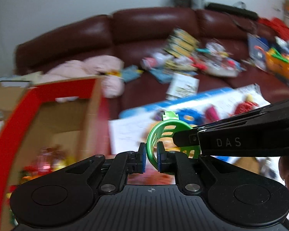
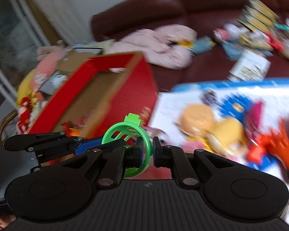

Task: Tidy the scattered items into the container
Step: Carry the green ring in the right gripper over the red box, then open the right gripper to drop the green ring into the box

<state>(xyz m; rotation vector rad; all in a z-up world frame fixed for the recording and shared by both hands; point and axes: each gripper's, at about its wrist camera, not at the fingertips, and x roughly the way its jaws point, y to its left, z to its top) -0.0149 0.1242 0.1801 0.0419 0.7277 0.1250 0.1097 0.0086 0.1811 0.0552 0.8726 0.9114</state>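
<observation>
Both grippers grip one green plastic ring piece, a slotted hoop with a small square tab on top, held in the air above the clutter. The left gripper has its jaws clamped on the hoop's rim, and the right gripper has its jaws clamped on the rim of the other side, its arm crossing in from the right in the left wrist view. To the left stands the red cardboard box, open at the top, with a few blurred toys at its bottom. Its near red edge lies close below the grippers. To the right a blue-and-white picture box lies flat. Behind, a dark red sofa is strewn with toys, books and a pink cloth.
</observation>
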